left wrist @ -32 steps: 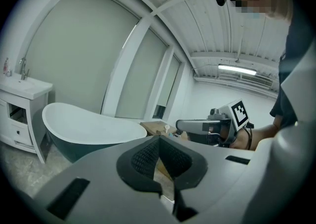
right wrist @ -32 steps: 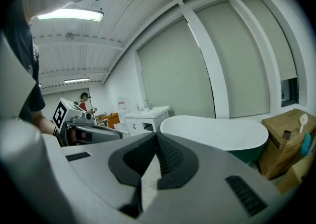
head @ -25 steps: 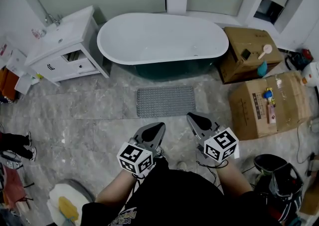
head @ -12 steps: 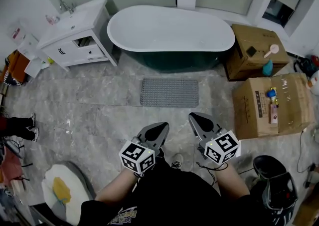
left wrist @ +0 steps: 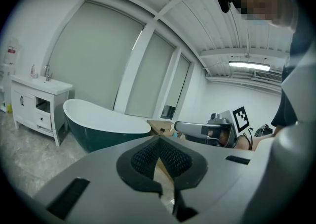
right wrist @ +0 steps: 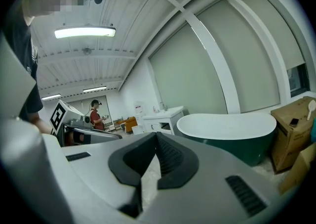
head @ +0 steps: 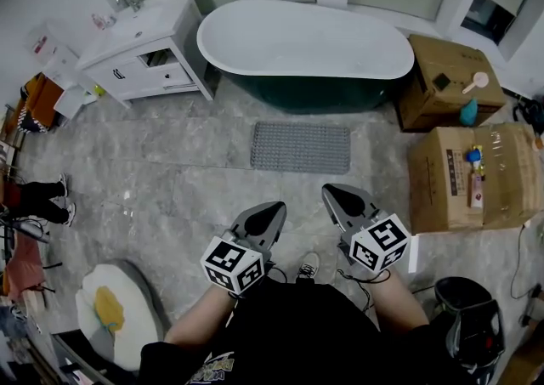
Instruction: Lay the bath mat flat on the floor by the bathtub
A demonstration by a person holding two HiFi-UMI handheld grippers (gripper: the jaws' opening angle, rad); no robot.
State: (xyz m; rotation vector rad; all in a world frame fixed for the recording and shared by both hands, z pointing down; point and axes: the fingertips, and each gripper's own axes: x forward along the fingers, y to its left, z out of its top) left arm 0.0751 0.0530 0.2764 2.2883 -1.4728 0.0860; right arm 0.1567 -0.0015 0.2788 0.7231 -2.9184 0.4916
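Bath mat (head: 300, 147) already lies flat on the grey floor (head: 170, 179), its long edge parallel to the near side of the bathtub (head: 323, 93) and just in front of it, with a narrow strip of tile between; no corner looks folded or lifted. By that, the laying step seems done, and what is left is at most a check that the mat sits square to the tub. A touch-up would call for stepping in and reaching down, since both grippers are held well back from it. At the floor's far left corner a white vanity (head: 144, 43) stands with an open compartment, whose contents are too small to make out. The tub looks empty. Near the person, the left gripper (head: 274, 209) has its jaws pressed together with nothing between them, and the right gripper (head: 333, 192) is likewise clenched and empty. Along the right edge of the floor stand two closed cardboard boxes: the upper box (head: 442, 86) carries a round-headed brush (head: 474, 82) on its lid, and the lower box (head: 510, 196) has a few small bottles (head: 473, 172) on top. A teal bottle (head: 468, 111) stands between them.
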